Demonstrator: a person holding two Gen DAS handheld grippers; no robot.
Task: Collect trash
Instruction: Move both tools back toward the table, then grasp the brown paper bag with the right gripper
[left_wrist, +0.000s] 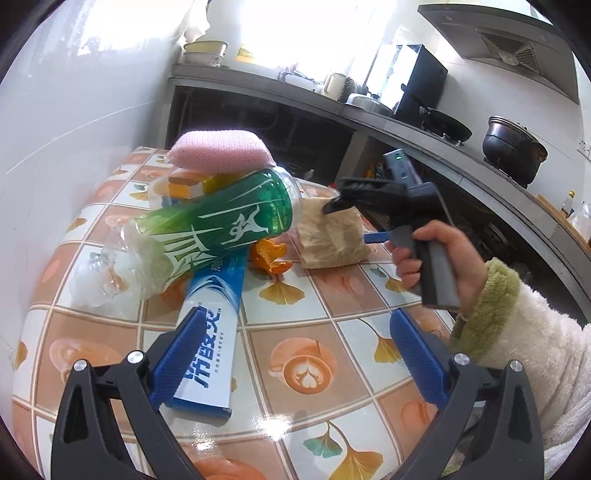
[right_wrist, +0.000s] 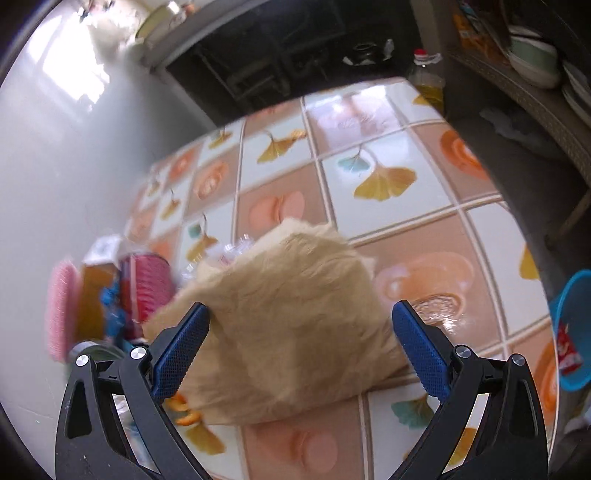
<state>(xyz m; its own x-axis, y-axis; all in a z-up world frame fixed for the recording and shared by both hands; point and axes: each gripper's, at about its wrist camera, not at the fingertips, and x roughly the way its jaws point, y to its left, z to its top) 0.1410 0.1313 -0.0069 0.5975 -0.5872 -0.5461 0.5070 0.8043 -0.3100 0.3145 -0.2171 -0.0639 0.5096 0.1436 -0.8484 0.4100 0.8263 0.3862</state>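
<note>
On the tiled table (left_wrist: 332, 325) one green-labelled plastic bottle (left_wrist: 207, 225) lies tilted, its long axis running from a crushed clear end at the lower left up to its base at the upper right, resting across one blue-and-white toothpaste box (left_wrist: 210, 325). The box's long axis runs from just beside the left gripper (left_wrist: 295, 354) away toward the bottle. One pink sponge (left_wrist: 221, 149) sits behind the bottle, and pieces of orange peel (left_wrist: 271, 256) lie just right of the box. One crumpled brown paper bag (left_wrist: 332, 236) stands to the right of the bottle, beyond the peel.

The left gripper is spread wide and holds nothing; its left finger lies beside the box. The right gripper (right_wrist: 301, 347), held by a hand (left_wrist: 436, 258) in a fleecy sleeve (left_wrist: 524, 332), is spread wide around the paper bag (right_wrist: 280, 325), its left pad at the bag's edge; contact is unclear.
</note>
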